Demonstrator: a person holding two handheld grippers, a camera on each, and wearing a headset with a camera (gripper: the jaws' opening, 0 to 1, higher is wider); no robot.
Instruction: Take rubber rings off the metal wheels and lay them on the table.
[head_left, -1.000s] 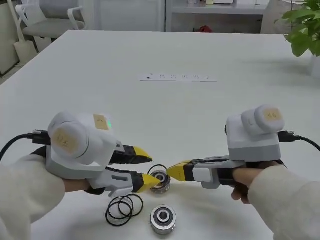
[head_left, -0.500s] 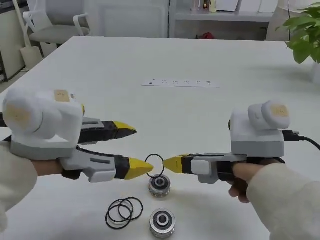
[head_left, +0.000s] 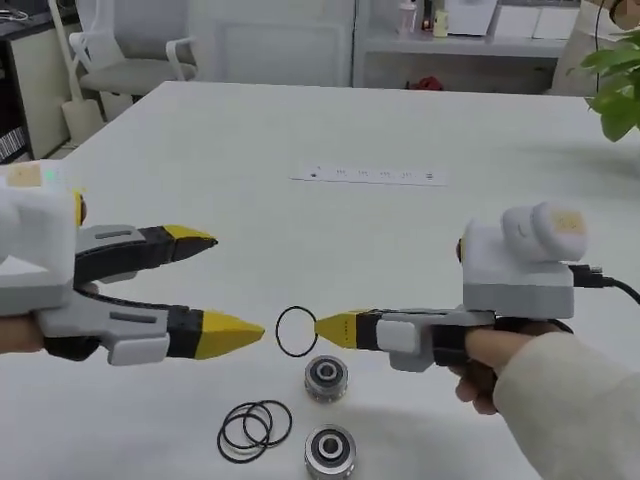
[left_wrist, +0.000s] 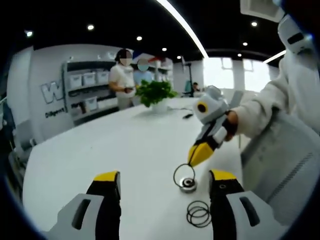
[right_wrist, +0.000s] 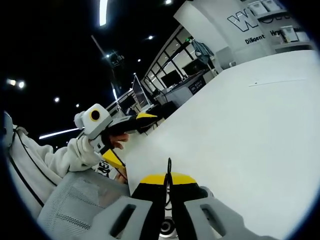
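Observation:
My right gripper (head_left: 322, 326) is shut on a thin black rubber ring (head_left: 296, 331), which hangs in the air just left of its yellow tips; the same rubber ring (left_wrist: 183, 173) shows in the left gripper view, and its edge (right_wrist: 169, 172) stands between the right jaws. A metal wheel (head_left: 326, 376) sits on the table right below it. A second metal wheel (head_left: 330, 450) lies nearer me. Several loose rubber rings (head_left: 254, 427) lie piled to its left. My left gripper (head_left: 212, 285) is open and lifted at the left, with nothing between its fingers.
The white table (head_left: 300, 230) stretches far ahead, with a flat white strip (head_left: 368, 176) lying across its middle. A potted plant (head_left: 618, 90) stands at the far right corner. Chairs (head_left: 130, 70) and shelves are behind the table. People (left_wrist: 122, 80) stand in the room's background.
My right gripper has pulled the ring off the wheel and lifted it. My left gripper let go of the wheel, opened wide and drew back to the left and up.

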